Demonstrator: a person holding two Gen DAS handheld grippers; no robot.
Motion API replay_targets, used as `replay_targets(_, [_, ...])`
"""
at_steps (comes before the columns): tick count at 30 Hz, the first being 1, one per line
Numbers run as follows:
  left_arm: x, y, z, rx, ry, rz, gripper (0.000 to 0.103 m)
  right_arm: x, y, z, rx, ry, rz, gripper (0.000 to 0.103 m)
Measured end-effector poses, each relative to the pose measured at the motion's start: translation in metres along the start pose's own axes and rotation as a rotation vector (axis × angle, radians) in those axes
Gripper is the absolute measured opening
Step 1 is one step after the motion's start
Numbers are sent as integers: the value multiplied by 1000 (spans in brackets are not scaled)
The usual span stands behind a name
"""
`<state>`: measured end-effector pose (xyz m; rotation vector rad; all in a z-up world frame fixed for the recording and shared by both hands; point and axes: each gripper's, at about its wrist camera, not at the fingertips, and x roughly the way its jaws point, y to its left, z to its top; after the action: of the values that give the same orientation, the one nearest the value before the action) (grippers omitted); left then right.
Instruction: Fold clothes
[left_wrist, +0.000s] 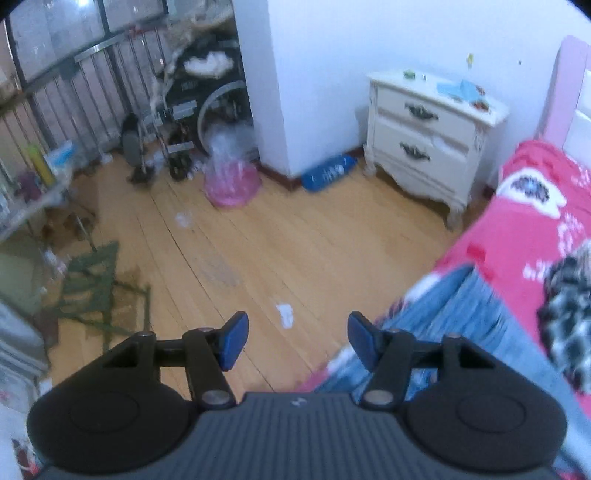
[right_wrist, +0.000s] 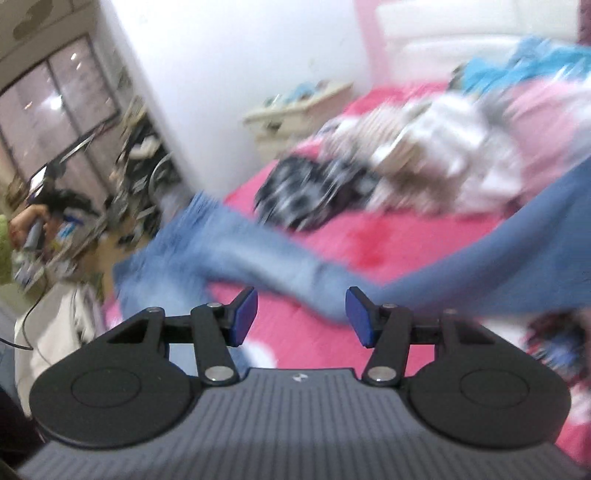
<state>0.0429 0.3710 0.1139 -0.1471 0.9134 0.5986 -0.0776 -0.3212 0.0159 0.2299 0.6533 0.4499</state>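
Observation:
Light blue jeans (right_wrist: 236, 243) lie across the pink-red bedspread (right_wrist: 369, 243), one leg reaching the bed's edge; the picture is blurred. My right gripper (right_wrist: 301, 317) hovers just above them, open, with nothing between its blue pads. A darker blue cloth (right_wrist: 535, 240) stretches in from the right. In the left wrist view the jeans (left_wrist: 461, 314) hang at the bed's edge, to the right of my left gripper (left_wrist: 297, 339). That gripper is open and empty over the wooden floor. A black-and-white garment (left_wrist: 569, 317) lies on the bedspread (left_wrist: 517, 229).
A pile of mixed clothes (right_wrist: 424, 155) fills the far side of the bed. A cream nightstand (left_wrist: 428, 136) stands by the headboard. On the floor are a wheelchair (left_wrist: 207, 107), a pink bag (left_wrist: 231, 181) and a green stool (left_wrist: 92, 284). A person's hand (right_wrist: 26, 225) shows at far left.

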Motion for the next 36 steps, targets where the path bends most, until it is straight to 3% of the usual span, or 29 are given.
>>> replay_targets(3, [-26,-18,27,44,-47,19,61,-32,-17,23,5,-39,-70,52])
replay_targets(6, [-52,-27,43,54,-65,-17,61,-66,-24,47,14,-68,-145,52])
replay_targets(11, [-102,-15,32,113,-89,-62,64,-116,-20,100,57,-130,-215,52])
replay_targets(15, [-128,15,5,90,-26,-40,68,-127,2,164,17,-172,-161,52])
replay_targets(18, [-122,35,-11,23,40,-51,68,-99,34,210,-58,-168,-84,52])
replay_targets(20, [-101,34,-19,31,76,-50,68,-71,55,228,-86,-153,-33,52])
replay_targets(24, [-45,5,-26,73,141,-118,68,-29,72,227,8,-109,-27,52])
replay_targets(26, [-16,-15,-26,97,180,-165,67,-15,68,220,118,-50,-73,51])
replay_targets(28, [8,-38,-26,124,222,-203,67,-15,58,211,207,0,-194,51])
replay_targets(32, [22,-78,-29,195,265,-244,65,-59,27,181,398,-23,-419,51])
replay_targets(36, [-3,-122,-31,348,191,-200,65,-118,-5,116,606,-89,-551,52])
